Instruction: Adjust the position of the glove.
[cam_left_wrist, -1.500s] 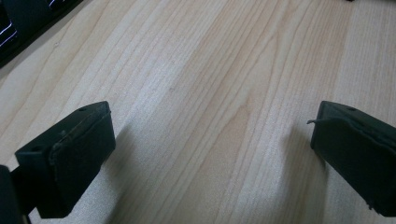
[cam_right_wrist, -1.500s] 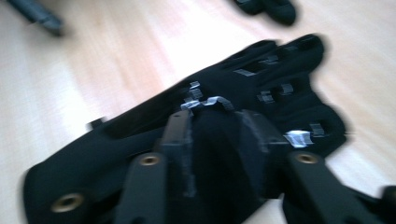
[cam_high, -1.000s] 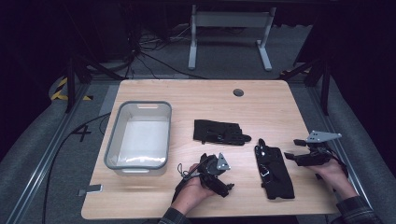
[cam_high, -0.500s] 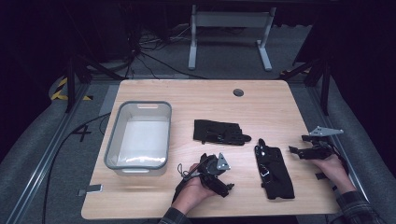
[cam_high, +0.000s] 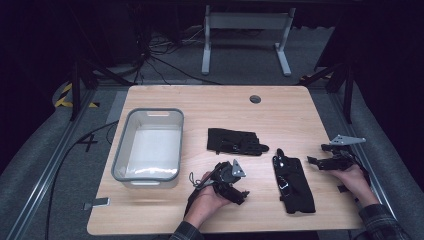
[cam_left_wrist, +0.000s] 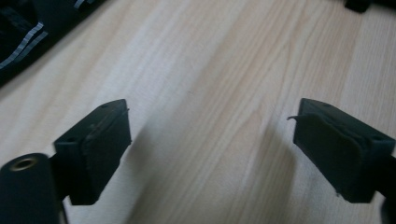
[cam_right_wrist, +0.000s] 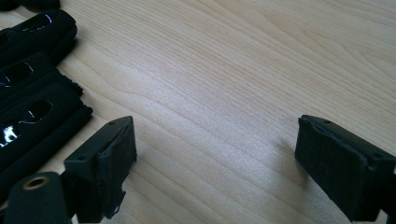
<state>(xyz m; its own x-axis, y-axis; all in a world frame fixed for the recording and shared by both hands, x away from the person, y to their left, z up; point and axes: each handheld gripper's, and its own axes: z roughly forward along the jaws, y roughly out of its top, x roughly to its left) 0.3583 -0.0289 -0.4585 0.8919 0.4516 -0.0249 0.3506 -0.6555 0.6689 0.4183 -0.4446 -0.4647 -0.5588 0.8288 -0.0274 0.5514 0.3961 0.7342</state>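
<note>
Two black fabric gloves lie on the wooden table (cam_high: 210, 100): one flat near the middle (cam_high: 236, 141), the other lengthwise at the front right (cam_high: 292, 184). My left gripper (cam_high: 239, 194) rests low at the front centre, left of the second glove, open over bare wood (cam_left_wrist: 210, 126); a black striped fabric edge (cam_left_wrist: 28, 28) shows at the top left of its view. My right gripper (cam_high: 314, 161) hovers at the right edge, pointing left, open (cam_right_wrist: 215, 140) with nothing between its jaws. The glove's slotted strips (cam_right_wrist: 32, 93) lie just left of it.
A grey plastic bin (cam_high: 120, 155), empty, stands on the left part of the table. A round cable hole (cam_high: 255, 99) sits near the far edge. A metal stand (cam_high: 245, 30) and cables are on the floor beyond the table.
My right gripper has drifted slightly to the right and away from the person. The left gripper and both gloves have stayed put.
</note>
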